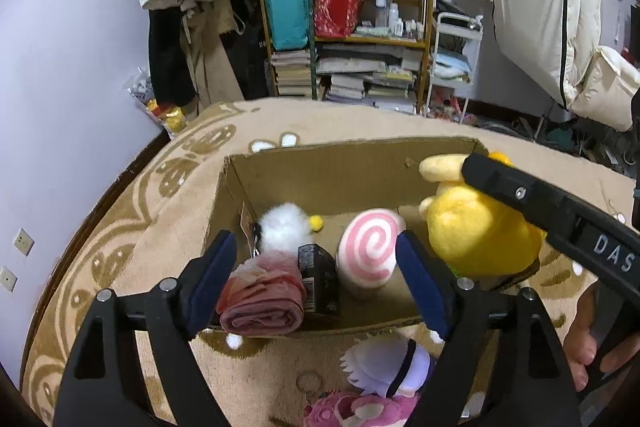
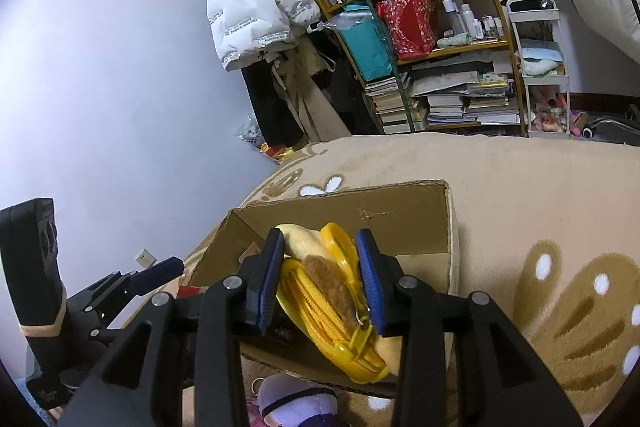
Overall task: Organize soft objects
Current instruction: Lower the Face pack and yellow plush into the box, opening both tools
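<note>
A cardboard box (image 1: 320,171) stands open on the beige rug. In it lie a white fluffy toy (image 1: 284,229), a pink swirl plush (image 1: 370,247), a rolled pink cloth (image 1: 262,301) and a black item (image 1: 318,279). My left gripper (image 1: 316,283) is open and empty over the box's near wall. My right gripper (image 2: 320,279) is shut on a yellow plush pouch (image 2: 332,303) with a zipper and holds it over the box (image 2: 400,211). The same yellow plush (image 1: 476,231) shows at the box's right end in the left wrist view.
A white-and-purple plush (image 1: 394,363) and a pink plush (image 1: 356,409) lie on the rug (image 1: 132,247) in front of the box. A cluttered shelf (image 1: 348,27), hanging coats and a white cart stand at the back wall.
</note>
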Motion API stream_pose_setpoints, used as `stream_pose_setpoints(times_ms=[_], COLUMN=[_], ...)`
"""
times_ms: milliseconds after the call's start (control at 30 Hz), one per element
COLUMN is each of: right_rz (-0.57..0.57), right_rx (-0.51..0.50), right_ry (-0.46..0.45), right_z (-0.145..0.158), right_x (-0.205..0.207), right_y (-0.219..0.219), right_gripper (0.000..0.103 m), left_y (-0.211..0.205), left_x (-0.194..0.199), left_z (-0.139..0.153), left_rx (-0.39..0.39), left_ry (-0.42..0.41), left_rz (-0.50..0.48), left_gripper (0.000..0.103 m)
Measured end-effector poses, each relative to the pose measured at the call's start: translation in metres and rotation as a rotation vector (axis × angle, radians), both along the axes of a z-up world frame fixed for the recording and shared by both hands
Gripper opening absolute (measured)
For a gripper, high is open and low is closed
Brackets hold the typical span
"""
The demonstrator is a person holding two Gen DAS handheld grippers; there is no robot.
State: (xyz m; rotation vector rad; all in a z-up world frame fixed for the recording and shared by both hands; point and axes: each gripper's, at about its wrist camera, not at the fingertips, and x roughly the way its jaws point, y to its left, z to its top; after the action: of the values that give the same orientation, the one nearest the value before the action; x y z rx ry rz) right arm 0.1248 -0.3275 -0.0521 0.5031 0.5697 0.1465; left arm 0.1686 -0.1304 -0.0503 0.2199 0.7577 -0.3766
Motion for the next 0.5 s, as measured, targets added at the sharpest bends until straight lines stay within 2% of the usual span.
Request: stream_pose_setpoints(times_ms=[200, 267, 300, 367, 433, 500], right_rz=[0.002, 0.001, 0.002, 0.002, 0.002, -0.003], right_rx=[0.003, -0.002, -0.01, -0.013, -0.009, -0.013], right_ry=[0.002, -0.002, -0.001, -0.005, -0.01, -0.002], right_z=[0.001, 0.002, 0.003, 0.005, 0.007, 0.009], right_x=[-0.001, -0.002, -0.003, -0.004, -0.007, -0.01], right_y=[-0.001, 0.0, 0.001, 0.002, 0.003, 0.003], right_gripper=[0.044, 0.046, 0.05, 0.059, 0.062, 0.074], left_y=[0.002, 0.002, 0.003, 0.004, 0.008, 0.012], left_x=[0.0, -0.002, -0.004, -0.007, -0.01, -0.013], left_z=[0.0, 0.003, 0.005, 0.009, 0.013, 0.016], left_rx=[0.009, 0.018, 0.021, 0.023, 0.023, 0.02], left_ry=[0.017, 0.007, 0.002, -0.01, -0.009, -0.003], left_rz=[0.019, 0.021, 0.023, 0.029, 0.035, 0.046], left_gripper=[0.082, 0.085, 0.089, 0.089, 0.09, 0.091])
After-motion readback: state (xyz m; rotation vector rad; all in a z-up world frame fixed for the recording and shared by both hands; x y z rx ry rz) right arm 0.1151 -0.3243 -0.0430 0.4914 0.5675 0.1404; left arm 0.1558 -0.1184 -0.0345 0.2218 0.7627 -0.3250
